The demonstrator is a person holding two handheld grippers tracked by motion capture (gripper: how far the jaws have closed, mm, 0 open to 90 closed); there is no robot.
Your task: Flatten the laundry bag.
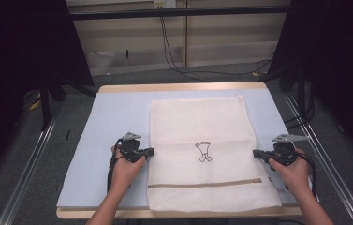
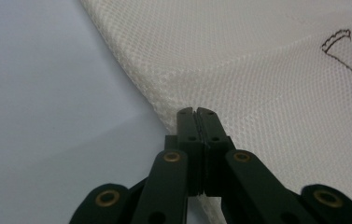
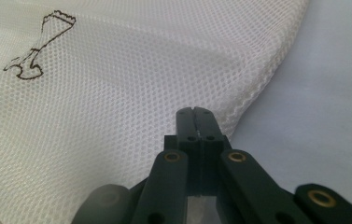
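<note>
White mesh laundry bag [image 1: 202, 126]: woven net cloth, matt. Table mat [image 1: 113, 117]: smooth, pale blue. Table edge [image 1: 183, 87]: wood.

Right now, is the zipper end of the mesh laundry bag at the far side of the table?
No, the tan zipper runs across the mesh bag near the table's front edge, close to the person's hands.

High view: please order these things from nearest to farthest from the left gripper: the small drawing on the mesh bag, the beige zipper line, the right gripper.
Measured from the left gripper:
1. Small drawing, to its right, mid-bag.
2. Beige zipper line, lower on the mesh bag; only slightly farther.
3. Right gripper, at the bag's opposite edge.
</note>
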